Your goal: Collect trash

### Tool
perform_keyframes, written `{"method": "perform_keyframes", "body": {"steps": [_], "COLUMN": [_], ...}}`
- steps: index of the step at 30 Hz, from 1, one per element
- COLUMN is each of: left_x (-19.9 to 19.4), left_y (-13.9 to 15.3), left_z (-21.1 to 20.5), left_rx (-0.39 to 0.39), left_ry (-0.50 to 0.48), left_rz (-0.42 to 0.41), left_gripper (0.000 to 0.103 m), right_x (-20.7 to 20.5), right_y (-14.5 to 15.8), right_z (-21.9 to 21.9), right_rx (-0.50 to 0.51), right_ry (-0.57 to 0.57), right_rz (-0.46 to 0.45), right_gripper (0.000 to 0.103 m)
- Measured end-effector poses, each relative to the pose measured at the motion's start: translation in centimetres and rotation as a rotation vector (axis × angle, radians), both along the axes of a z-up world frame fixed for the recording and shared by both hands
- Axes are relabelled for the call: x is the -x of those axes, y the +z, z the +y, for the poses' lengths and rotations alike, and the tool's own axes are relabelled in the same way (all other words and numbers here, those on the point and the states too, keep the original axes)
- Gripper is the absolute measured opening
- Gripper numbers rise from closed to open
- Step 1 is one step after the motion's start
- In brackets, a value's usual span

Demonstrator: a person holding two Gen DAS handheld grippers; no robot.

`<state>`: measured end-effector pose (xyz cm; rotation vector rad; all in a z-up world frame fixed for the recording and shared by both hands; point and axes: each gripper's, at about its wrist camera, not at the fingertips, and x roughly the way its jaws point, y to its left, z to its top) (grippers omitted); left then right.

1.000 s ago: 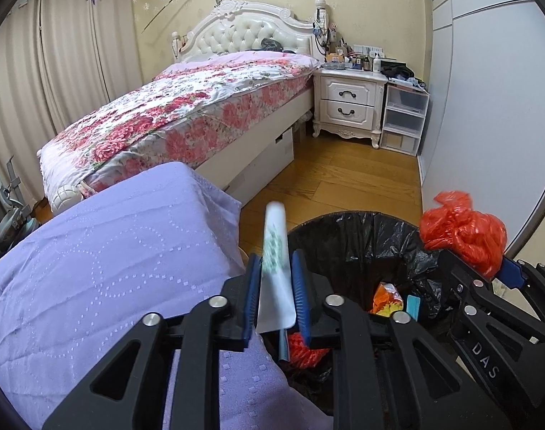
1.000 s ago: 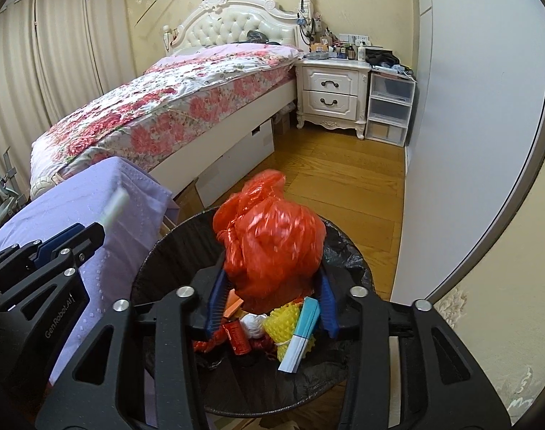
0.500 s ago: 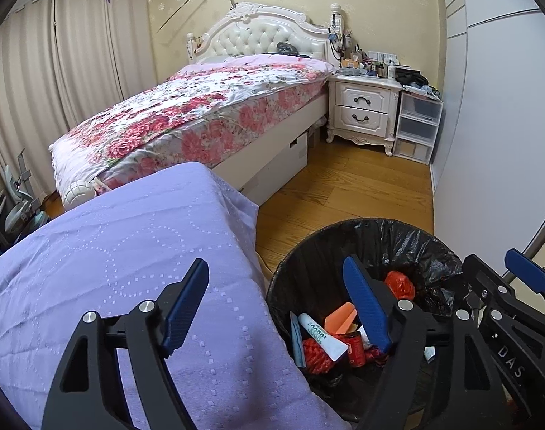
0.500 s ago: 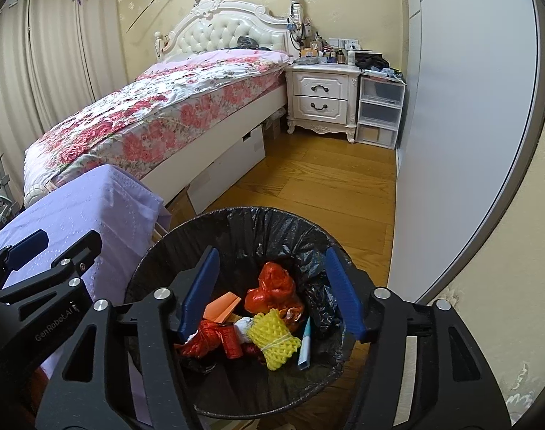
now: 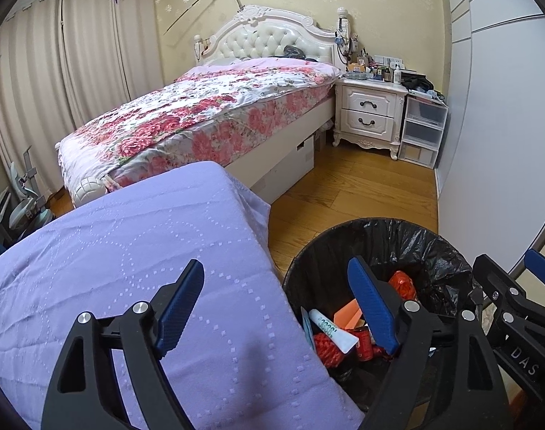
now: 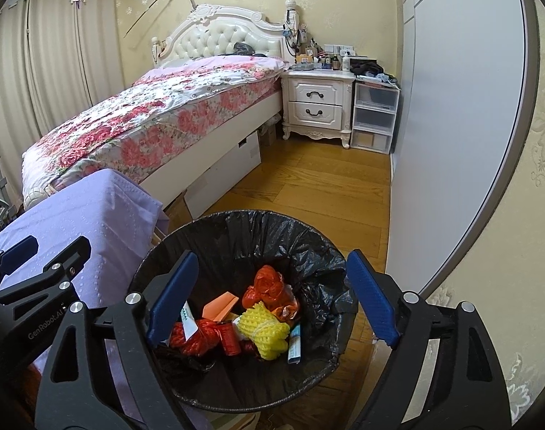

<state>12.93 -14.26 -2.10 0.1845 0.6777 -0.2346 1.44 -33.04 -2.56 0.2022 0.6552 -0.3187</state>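
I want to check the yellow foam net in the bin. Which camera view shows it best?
The right wrist view: the yellow foam net lies fully visible among the trash in the bin. In the left wrist view I cannot find it; the gripper finger covers part of the trash.

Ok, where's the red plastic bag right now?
In the right wrist view, the red plastic bag lies inside the black-lined bin, behind the yellow foam net.

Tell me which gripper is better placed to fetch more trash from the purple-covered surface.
Probably the left gripper: it is open and empty, one finger already above the purple cloth. The right gripper, also open, hangs over the trash bin. No trash shows on the cloth.
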Motion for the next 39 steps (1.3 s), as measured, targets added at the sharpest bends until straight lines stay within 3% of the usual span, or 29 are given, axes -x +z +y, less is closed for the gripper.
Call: {"method": "perform_keyframes", "body": {"steps": [39], "left_x": [10.3], "left_y": [2.9], "left_z": [9.2], "left_rx": [0.101], "left_ry": [0.079], "left_rz": [-0.051], "left_gripper": [0.084], "right_x": [8.9], "right_y": [3.7], "right_z": [8.5], "right_rx": [0.081], "right_ry": [0.152], "right_rz": [-0.078], "right_gripper": [0.085]}}
